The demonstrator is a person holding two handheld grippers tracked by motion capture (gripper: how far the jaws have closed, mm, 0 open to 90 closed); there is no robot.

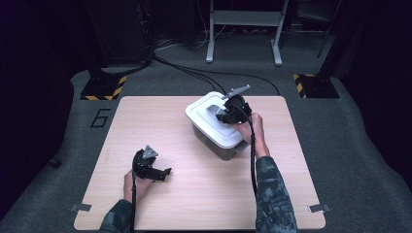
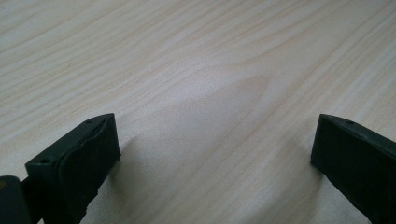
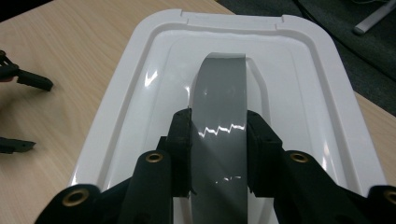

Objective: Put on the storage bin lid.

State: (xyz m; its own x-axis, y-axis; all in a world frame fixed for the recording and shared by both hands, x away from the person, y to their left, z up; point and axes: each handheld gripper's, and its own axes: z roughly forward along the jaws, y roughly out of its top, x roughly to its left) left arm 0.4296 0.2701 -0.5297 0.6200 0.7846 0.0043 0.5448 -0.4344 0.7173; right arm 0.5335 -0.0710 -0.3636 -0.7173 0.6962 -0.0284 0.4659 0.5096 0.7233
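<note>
Lid of white glossy plastic sits on a bin mid-table; the right gripper clamps its stiff grey handle, likely light but slippery. Left gripper rests wide open.

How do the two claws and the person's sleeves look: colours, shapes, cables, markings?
Both claws, the left claw and the right claw, are black, each with two blocky flat-faced jaws. Brass-coloured rivets show on the right one's linkage. Each carries a grey three-cornered plate on top and trails a black cable along the forearm. The sleeves have a dark camouflage pattern.
</note>
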